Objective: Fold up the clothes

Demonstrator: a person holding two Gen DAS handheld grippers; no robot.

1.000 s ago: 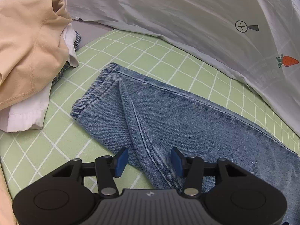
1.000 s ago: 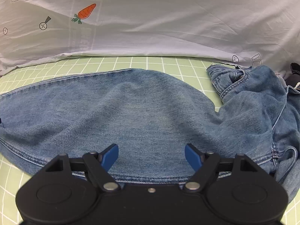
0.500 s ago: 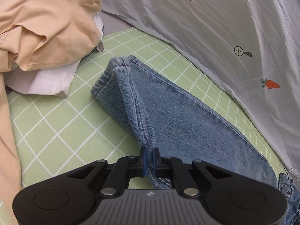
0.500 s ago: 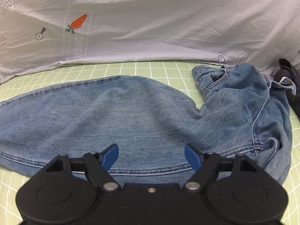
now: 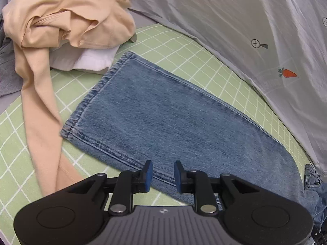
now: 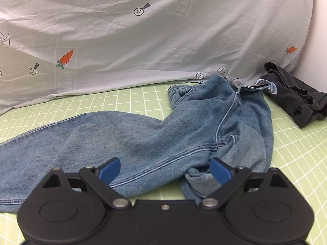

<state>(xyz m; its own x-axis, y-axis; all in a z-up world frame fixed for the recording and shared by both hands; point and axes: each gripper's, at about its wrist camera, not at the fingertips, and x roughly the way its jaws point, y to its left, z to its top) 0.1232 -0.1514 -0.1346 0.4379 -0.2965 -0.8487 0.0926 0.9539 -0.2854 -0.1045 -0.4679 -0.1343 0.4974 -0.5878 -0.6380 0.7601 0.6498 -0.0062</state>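
The jeans [image 5: 173, 122] leg, bunched into a raised ridge a second ago, now lies spread flat beside the beige garment [image 5: 61, 20]. The left gripper [image 5: 161, 175], clamped on that ridge half a second ago, has just been opening; its fingers stand apart over the leg's near seam. The right gripper [image 6: 164, 169] has widened too, now over the crumpled seat of the jeans.

One pair of blue jeans [image 5: 175, 120], one beige garment [image 5: 67, 18], one white garment [image 5: 92, 60], one grey garment [image 5: 7, 65], one black garment [image 6: 294, 94], one carrot-print sheet [image 6: 163, 30], one green grid mat [image 5: 184, 61], two grippers: left [image 5: 162, 175], right [image 6: 164, 170]
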